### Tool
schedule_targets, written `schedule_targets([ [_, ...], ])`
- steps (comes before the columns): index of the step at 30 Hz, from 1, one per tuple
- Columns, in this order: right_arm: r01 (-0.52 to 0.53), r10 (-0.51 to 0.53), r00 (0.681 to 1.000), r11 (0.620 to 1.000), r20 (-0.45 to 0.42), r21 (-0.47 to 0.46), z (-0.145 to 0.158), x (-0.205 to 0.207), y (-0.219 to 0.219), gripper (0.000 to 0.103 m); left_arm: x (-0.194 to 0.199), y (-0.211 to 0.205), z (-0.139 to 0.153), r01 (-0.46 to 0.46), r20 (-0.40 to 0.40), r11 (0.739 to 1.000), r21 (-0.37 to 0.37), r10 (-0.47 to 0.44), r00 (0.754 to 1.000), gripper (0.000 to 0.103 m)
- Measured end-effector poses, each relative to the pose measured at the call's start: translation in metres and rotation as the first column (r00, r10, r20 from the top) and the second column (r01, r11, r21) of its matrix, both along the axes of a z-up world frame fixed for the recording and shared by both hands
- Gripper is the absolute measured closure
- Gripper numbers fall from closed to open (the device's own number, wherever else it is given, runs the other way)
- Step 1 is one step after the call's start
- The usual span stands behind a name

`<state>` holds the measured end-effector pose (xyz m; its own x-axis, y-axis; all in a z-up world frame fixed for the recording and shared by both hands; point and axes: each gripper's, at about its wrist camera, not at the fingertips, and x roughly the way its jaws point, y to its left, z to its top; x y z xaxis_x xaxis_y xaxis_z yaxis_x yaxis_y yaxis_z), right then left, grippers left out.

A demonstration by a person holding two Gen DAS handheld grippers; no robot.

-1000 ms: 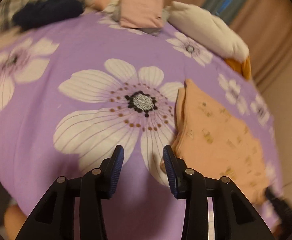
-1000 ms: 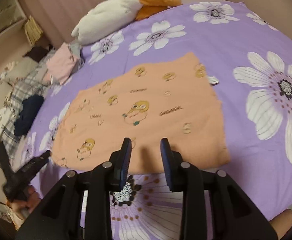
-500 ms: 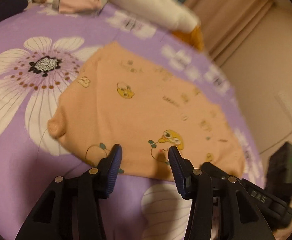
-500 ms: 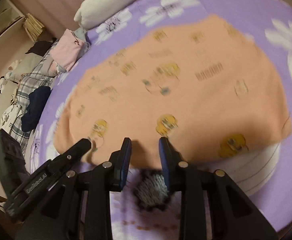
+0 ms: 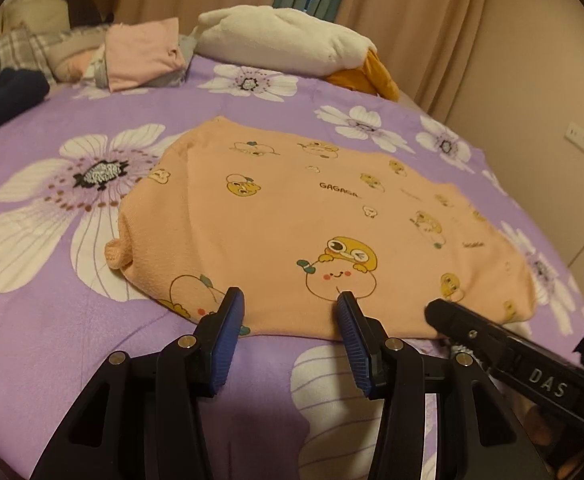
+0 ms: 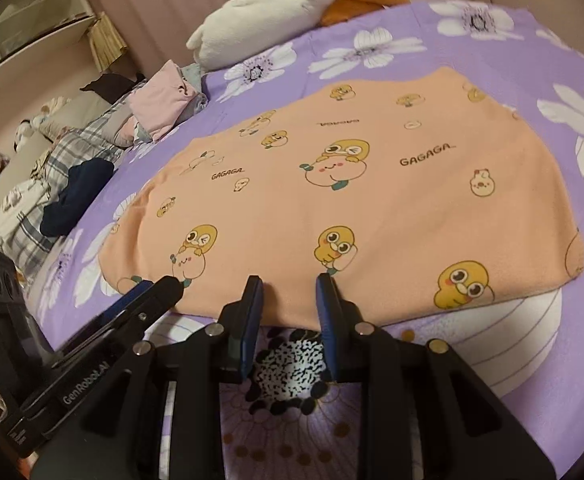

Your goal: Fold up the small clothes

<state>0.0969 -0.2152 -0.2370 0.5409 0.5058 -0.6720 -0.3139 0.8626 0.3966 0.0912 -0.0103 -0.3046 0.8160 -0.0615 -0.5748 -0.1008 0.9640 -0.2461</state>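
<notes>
An orange garment with yellow cartoon prints [image 5: 292, 216] lies flat on the purple flowered bedspread [image 5: 51, 320]; it also shows in the right wrist view [image 6: 372, 200]. My left gripper [image 5: 289, 308] is open, its tips at the garment's near edge. My right gripper [image 6: 289, 292] is open, its tips at the same near edge. The right gripper's finger shows at the right of the left wrist view [image 5: 492, 332]. The left gripper's finger shows at the left of the right wrist view [image 6: 131, 308].
A folded pink garment [image 5: 139, 52] on a small pile, a dark blue garment [image 5: 3, 96] and plaid cloth [image 6: 51, 184] lie at the far left. A white and orange plush [image 5: 287, 40] lies at the bed's far side. Curtains hang behind.
Both grippers have swung toward the orange garment and closed in on its near edge. The left view has turned from the bare bedspread onto the garment. Both stay open.
</notes>
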Motion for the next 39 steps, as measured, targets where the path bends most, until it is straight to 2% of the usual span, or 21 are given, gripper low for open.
schedule_targets([
  [2, -0.007, 0.007, 1.000, 1.000, -0.001, 0.018, -0.001, 0.002, -0.003, 0.076, 0.000, 0.003, -0.001, -0.002, 0.007, 1.000, -0.023, 0.002, 1.000, 0.053],
  [6, -0.022, 0.025, 0.999, 0.993, -0.022, 0.116, -0.007, 0.005, -0.016, 0.076, -0.002, 0.018, -0.004, 0.017, 0.037, 0.989, -0.147, -0.011, 0.999, 0.053],
  [9, -0.030, 0.043, 0.997, 0.977, -0.058, 0.209, -0.012, 0.008, -0.025, 0.076, 0.001, 0.029, 0.005, 0.030, -0.030, 0.973, -0.227, -0.037, 0.999, 0.053],
  [10, -0.037, 0.054, 0.996, 0.971, -0.068, 0.234, -0.013, 0.009, -0.027, 0.076, 0.001, 0.035, 0.009, 0.033, -0.056, 0.960, -0.278, -0.051, 0.997, 0.052],
  [12, -0.059, 0.076, 0.995, 0.968, -0.062, 0.245, -0.014, 0.009, -0.028, 0.076, 0.001, 0.053, 0.022, 0.057, -0.104, 0.901, -0.430, -0.113, 0.988, 0.049],
  [13, -0.076, 0.090, 0.995, 0.968, -0.050, 0.239, -0.013, 0.008, -0.026, 0.076, 0.000, 0.060, 0.028, 0.076, -0.092, 0.882, -0.465, -0.133, 0.987, 0.048],
  [14, -0.091, 0.102, 0.994, 0.969, -0.035, 0.230, -0.013, 0.006, -0.025, 0.076, -0.002, 0.075, 0.041, 0.095, -0.051, 0.864, -0.495, -0.139, 0.989, 0.043],
  [15, -0.095, 0.104, 0.994, 0.970, -0.030, 0.224, -0.013, 0.006, -0.024, 0.076, -0.002, 0.083, 0.047, 0.091, -0.034, 0.865, -0.493, -0.124, 0.992, 0.034],
  [16, -0.093, 0.103, 0.994, 0.971, -0.031, 0.222, -0.013, 0.005, -0.024, 0.076, 0.001, 0.101, 0.060, 0.070, -0.023, 0.877, -0.476, -0.092, 0.995, 0.030],
  [17, -0.089, 0.100, 0.994, 0.971, -0.036, 0.220, -0.012, 0.006, -0.023, 0.076, 0.008, 0.112, 0.066, 0.068, -0.032, 0.884, -0.462, -0.093, 0.995, 0.026],
  [18, -0.088, 0.099, 0.994, 0.971, -0.041, 0.220, -0.012, 0.007, -0.023, 0.076, 0.014, 0.120, 0.067, 0.075, -0.046, 0.885, -0.460, -0.108, 0.993, 0.026],
  [20, -0.080, 0.097, 0.993, 0.968, -0.061, 0.237, -0.012, 0.011, -0.023, 0.076, 0.039, 0.140, 0.061, 0.097, -0.118, 0.848, -0.521, -0.185, 0.976, 0.026],
  [21, -0.076, 0.096, 0.993, 0.966, -0.072, 0.246, -0.012, 0.013, -0.024, 0.076, 0.056, 0.148, 0.049, 0.099, -0.165, 0.794, -0.600, -0.244, 0.956, 0.026],
  [23, -0.068, 0.101, 0.988, 0.963, -0.117, 0.260, -0.010, 0.018, -0.025, 0.075, 0.074, 0.150, 0.029, 0.088, -0.219, 0.734, -0.673, -0.312, 0.924, 0.026],
  [24, -0.078, 0.114, 0.985, 0.964, -0.129, 0.254, -0.008, 0.019, -0.024, 0.074, 0.087, 0.146, 0.016, 0.072, -0.266, 0.728, -0.681, -0.338, 0.903, 0.026],
  [26, -0.112, 0.137, 0.985, 0.969, -0.104, 0.218, 0.005, 0.020, -0.019, 0.072, 0.102, 0.137, 0.006, 0.077, -0.306, 0.756, -0.650, -0.353, 0.884, 0.026],
  [29, -0.121, 0.129, 0.991, 0.980, -0.041, 0.156, 0.024, 0.016, -0.013, 0.071, 0.115, 0.124, 0.013, 0.186, -0.275, 0.780, -0.597, -0.417, 0.866, 0.026],
  [32, -0.177, 0.179, 0.984, 0.978, -0.002, 0.110, 0.039, 0.021, -0.001, 0.071, 0.126, 0.124, 0.011, 0.194, -0.286, 0.763, -0.616, -0.446, 0.848, 0.026],
  [35, -0.209, 0.208, 0.978, 0.978, 0.027, 0.015, 0.051, 0.042, 0.023, 0.072, 0.140, 0.132, 0.008, 0.180, -0.265, 0.726, -0.663, -0.453, 0.851, 0.026],
  [37, -0.222, 0.222, 0.975, 0.975, -0.017, 0.021, 0.049, 0.062, 0.032, 0.072, 0.149, 0.136, 0.006, 0.155, -0.252, 0.712, -0.685, -0.431, 0.866, 0.026],
  [39, -0.226, 0.233, 0.967, 0.971, -0.102, 0.076, 0.038, 0.077, 0.033, 0.078, 0.155, 0.136, 0.003, 0.132, -0.246, 0.708, -0.694, -0.405, 0.881, 0.027],
])
